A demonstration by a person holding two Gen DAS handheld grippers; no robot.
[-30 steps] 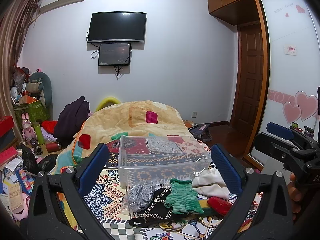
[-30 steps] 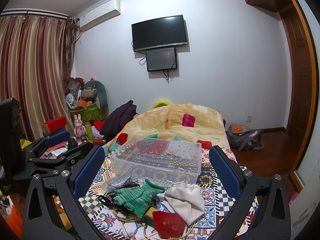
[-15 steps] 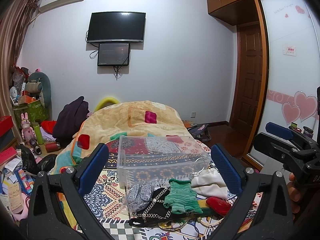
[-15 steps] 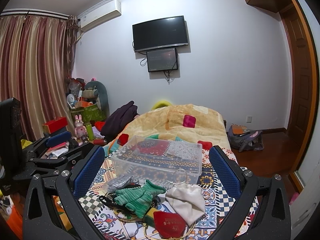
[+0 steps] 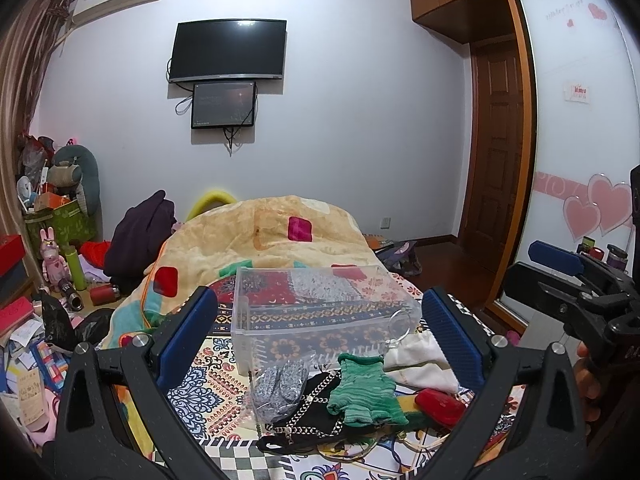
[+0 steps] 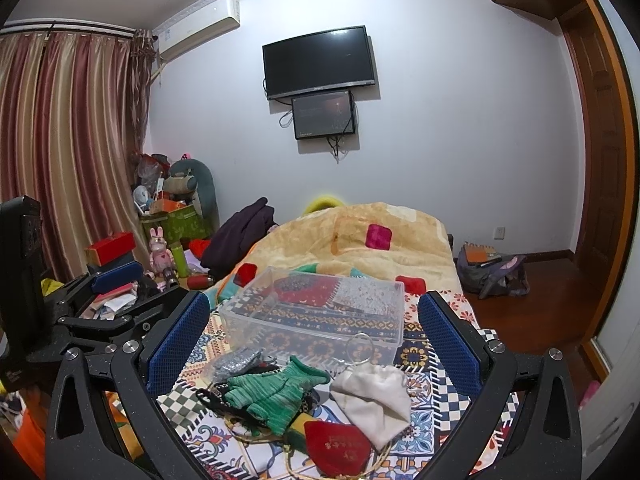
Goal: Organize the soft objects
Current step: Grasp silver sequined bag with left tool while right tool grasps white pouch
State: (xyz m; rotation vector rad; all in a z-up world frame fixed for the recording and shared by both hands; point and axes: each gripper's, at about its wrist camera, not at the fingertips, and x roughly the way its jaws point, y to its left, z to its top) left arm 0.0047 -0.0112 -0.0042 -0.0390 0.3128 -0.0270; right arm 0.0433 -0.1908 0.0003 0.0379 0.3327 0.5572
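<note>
A small heap of soft things lies on the patterned bedspread: green knit gloves (image 5: 362, 388) (image 6: 276, 392), a grey glittery pouch (image 5: 280, 384) (image 6: 236, 360), a white cloth pouch (image 5: 420, 360) (image 6: 374, 402), a red pouch (image 5: 440, 400) (image 6: 340, 446) and a black chain-strap bag (image 5: 312, 420). A clear plastic box (image 5: 320, 312) (image 6: 320, 312) stands empty just behind them. My left gripper (image 5: 316, 336) is open above the heap, empty. My right gripper (image 6: 312, 340) is open above it from the right, empty.
A yellow blanket (image 5: 260, 240) is bunched behind the box. Floor clutter, a pink rabbit toy (image 5: 52, 256) and boxes are at the left. A bag (image 6: 492, 272) lies on the wood floor at the right, near the door.
Both views have shifted very slightly; the heap and box have not moved and both grippers stay open.
</note>
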